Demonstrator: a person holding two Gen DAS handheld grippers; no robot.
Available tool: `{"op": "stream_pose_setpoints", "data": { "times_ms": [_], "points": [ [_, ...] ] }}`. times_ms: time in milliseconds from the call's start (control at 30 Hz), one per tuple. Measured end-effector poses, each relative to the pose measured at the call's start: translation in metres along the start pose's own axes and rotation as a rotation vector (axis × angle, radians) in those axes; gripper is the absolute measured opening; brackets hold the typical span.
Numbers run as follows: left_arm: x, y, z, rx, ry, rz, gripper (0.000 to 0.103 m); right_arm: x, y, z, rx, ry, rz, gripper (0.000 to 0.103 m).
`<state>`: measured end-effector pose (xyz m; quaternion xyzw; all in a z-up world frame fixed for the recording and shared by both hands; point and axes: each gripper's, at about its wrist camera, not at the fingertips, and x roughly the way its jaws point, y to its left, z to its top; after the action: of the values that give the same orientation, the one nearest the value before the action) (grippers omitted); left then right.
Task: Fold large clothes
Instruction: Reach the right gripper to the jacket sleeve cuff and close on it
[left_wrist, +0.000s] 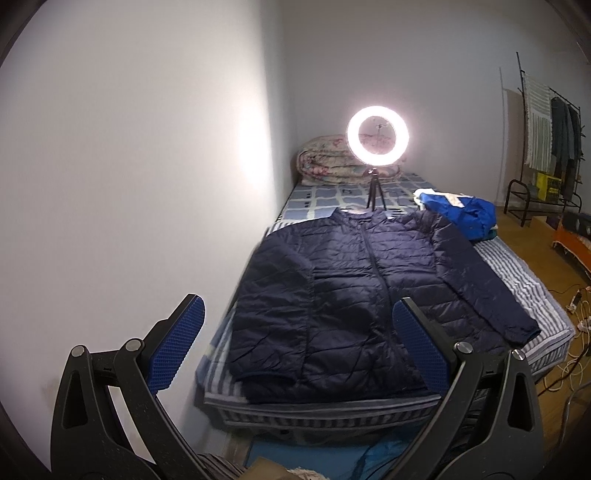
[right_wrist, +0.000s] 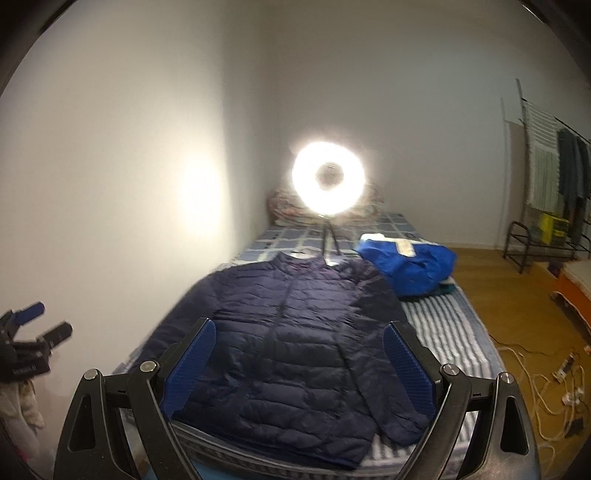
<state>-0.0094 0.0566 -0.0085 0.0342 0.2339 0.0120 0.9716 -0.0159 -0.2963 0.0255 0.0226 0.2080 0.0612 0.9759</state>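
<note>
A navy quilted puffer jacket (left_wrist: 354, 291) lies flat and zipped on the bed (left_wrist: 532, 291), collar at the far end, both sleeves spread along its sides. It also shows in the right wrist view (right_wrist: 295, 339). My left gripper (left_wrist: 299, 332) is open and empty, held in the air before the jacket's hem. My right gripper (right_wrist: 299, 354) is open and empty, also held before the hem. The left gripper also shows at the left edge of the right wrist view (right_wrist: 37, 325).
A lit ring light (left_wrist: 376, 136) on a small tripod stands on the bed past the collar. A blue garment (left_wrist: 461, 210) lies at the bed's right edge. A rolled quilt (left_wrist: 328, 162) sits at the head. A clothes rack (left_wrist: 550, 147) and floor cables (right_wrist: 539, 384) are right. The wall runs along the left.
</note>
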Motion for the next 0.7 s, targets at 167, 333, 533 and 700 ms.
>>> {"op": "stream_pose_setpoints", "data": {
  "times_ms": [167,333,533,700],
  "points": [
    [-0.001,0.023,-0.010,-0.010,-0.003,0.007,0.103,0.035,0.035,0.013,-0.027,0.005,0.101,0.087],
    [-0.001,0.040,-0.015,-0.011,-0.002,0.023,0.103,0.079,0.073,0.016,-0.081,0.068,0.258,0.075],
    [-0.002,0.063,-0.023,-0.044,0.019,0.042,0.103,0.124,0.135,0.004,-0.262,0.139,0.435,0.068],
    [-0.008,0.086,-0.032,-0.108,0.040,0.100,0.103,0.174,0.179,-0.018,-0.329,0.251,0.591,0.065]
  ]
}}
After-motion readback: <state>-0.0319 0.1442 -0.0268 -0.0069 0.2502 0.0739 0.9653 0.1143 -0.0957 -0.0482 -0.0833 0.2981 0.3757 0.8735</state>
